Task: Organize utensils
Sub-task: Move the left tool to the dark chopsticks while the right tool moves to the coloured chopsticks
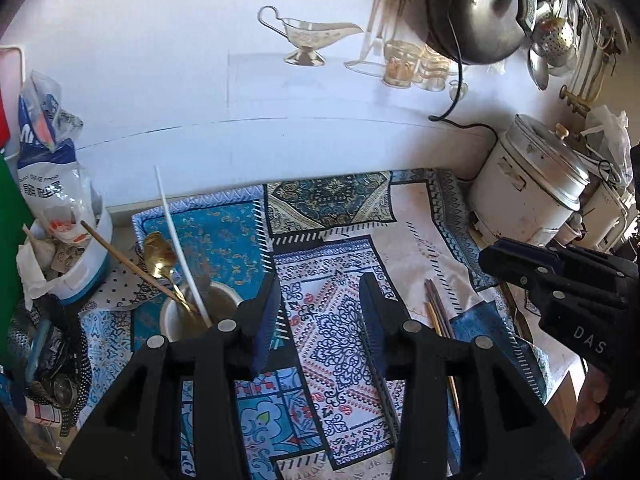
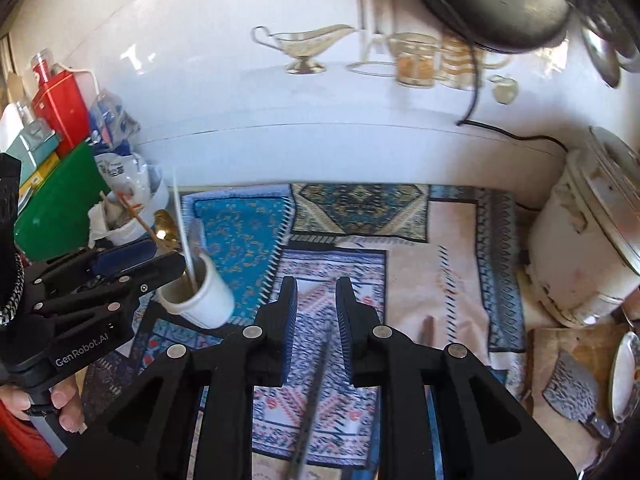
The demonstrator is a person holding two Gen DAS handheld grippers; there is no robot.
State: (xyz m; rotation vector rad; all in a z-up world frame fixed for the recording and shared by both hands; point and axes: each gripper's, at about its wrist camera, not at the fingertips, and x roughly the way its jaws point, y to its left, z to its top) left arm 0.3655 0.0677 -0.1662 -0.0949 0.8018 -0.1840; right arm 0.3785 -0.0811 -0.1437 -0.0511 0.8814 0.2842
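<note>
Patterned cloth (image 1: 340,280) in blues and reds covers the counter under a white wall, and the task's things sit on it: a white cup (image 2: 202,298) at the left, already holding a gold spoon (image 1: 158,250), a white stick (image 1: 180,240) and a brown chopstick (image 1: 132,264), while loose chopsticks (image 1: 438,312) lie on the cloth to the right.

In the right wrist view a dark thin utensil (image 2: 312,400) runs up between the fingers of the right gripper (image 2: 316,320), whose jaws stand narrow with a gap on either side of it; I cannot tell whether it is gripped further back or merely lies below. The left gripper (image 1: 320,320) hovers with its jaws wide and empty, just right of the cup.

My judgement: the step is gathering the loose sticks into the cup. Doing it well means pinching one stick near its middle, lifting it clear of the cloth, tipping it upright and lowering it past the handles already leaning there, with the left gripper steadying the cup, which looks tilted in the right wrist view.

Motion blurs the dark utensil, so what it is stays unclear. Gripper bodies hide the near cloth, the cup's base is hidden in the left wrist view, and the loose chopsticks' lower ends are cut off.
</note>
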